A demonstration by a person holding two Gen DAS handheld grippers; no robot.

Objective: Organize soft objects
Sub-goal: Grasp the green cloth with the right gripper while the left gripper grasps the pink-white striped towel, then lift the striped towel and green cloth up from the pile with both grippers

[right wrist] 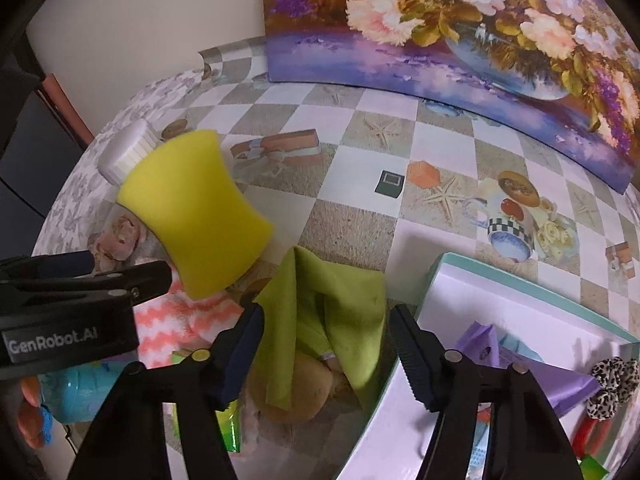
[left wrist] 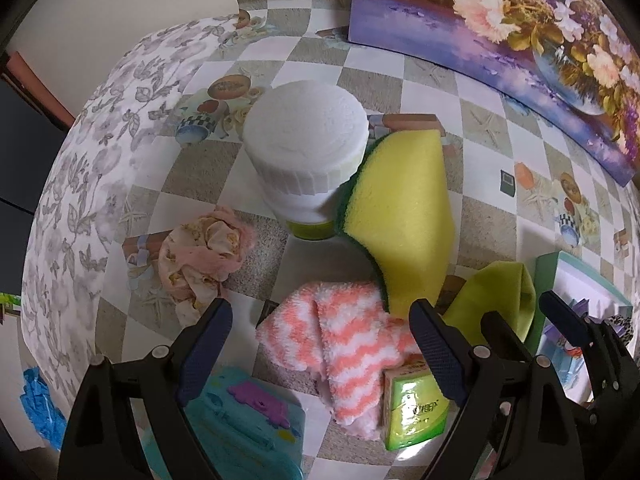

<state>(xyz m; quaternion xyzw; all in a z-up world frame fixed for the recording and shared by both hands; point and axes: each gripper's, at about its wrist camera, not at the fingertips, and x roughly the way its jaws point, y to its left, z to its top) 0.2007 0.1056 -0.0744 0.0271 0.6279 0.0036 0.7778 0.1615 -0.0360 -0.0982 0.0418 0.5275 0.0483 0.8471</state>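
My left gripper (left wrist: 320, 340) is open above a pink and white striped fuzzy sock (left wrist: 344, 340). A yellow and green sponge (left wrist: 404, 216) leans on a white brush (left wrist: 304, 140) behind it. A crumpled pink floral cloth (left wrist: 200, 256) lies to the left. My right gripper (right wrist: 328, 340) is open around a lime green cloth (right wrist: 320, 312), without gripping it; the cloth drapes over a tan soft object (right wrist: 296, 392). The sponge (right wrist: 196, 208), the sock (right wrist: 176, 320) and the left gripper (right wrist: 80, 276) show at left in the right wrist view. The green cloth also shows in the left wrist view (left wrist: 496, 296).
A white box with a teal rim (right wrist: 472, 276) at right holds purple items and a leopard-print scrunchie (right wrist: 612, 384). A teal toy case (left wrist: 240, 420) and a green tissue pack (left wrist: 416, 404) lie near the front. A flower painting (right wrist: 440, 28) leans on the back wall.
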